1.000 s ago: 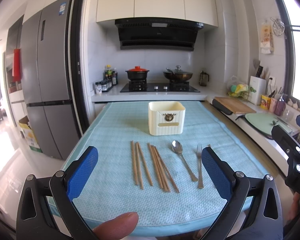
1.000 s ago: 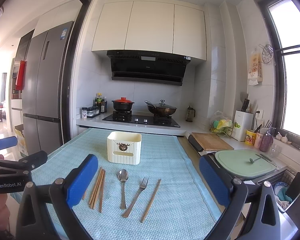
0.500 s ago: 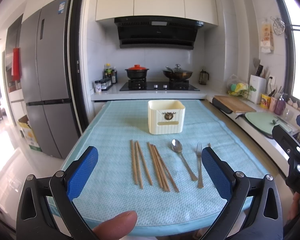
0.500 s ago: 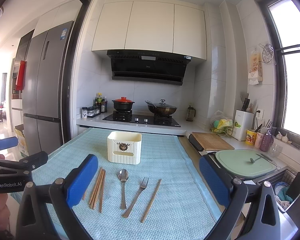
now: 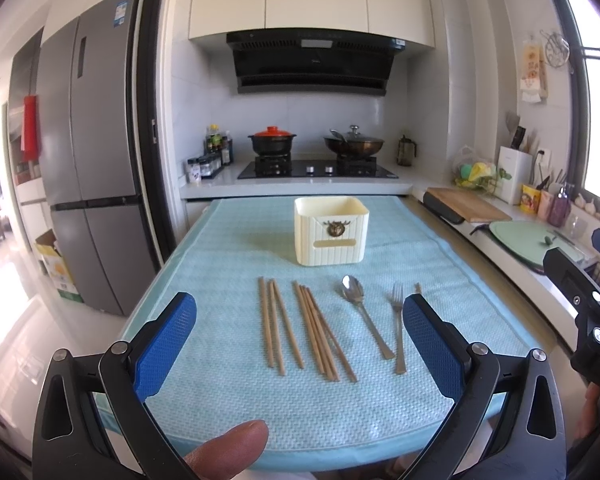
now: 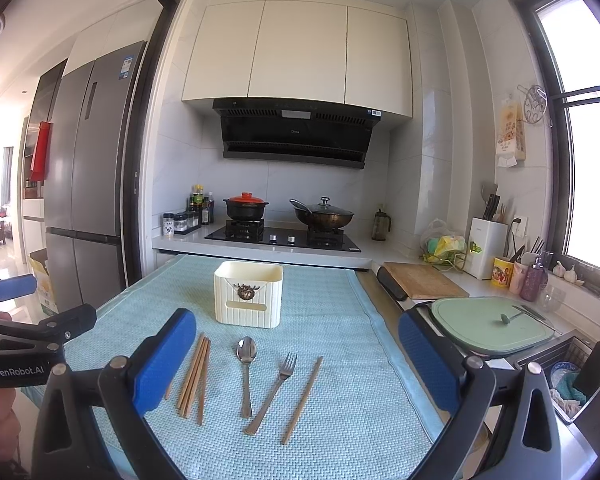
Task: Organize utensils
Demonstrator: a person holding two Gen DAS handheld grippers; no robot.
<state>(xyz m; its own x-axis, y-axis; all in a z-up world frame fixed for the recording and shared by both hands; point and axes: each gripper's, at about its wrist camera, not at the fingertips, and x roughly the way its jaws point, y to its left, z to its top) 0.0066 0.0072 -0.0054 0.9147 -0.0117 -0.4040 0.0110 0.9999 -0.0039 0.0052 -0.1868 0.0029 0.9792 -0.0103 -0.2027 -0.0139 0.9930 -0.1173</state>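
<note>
Utensils lie untouched in front of the holder (image 5: 331, 230) on the worktop (image 5: 228, 396): chopsticks (image 5: 300, 330), spoon (image 5: 362, 314), fork (image 5: 398, 326), one stray chopstick (image 6: 302, 400) furthest right. Left tongs (image 5: 300, 352) and right tongs (image 6: 296, 368) remain spread wide and empty. Layout matches one second ago; only slight camera drift. Sorting has not begun; every piece must yet go into the holder
</note>
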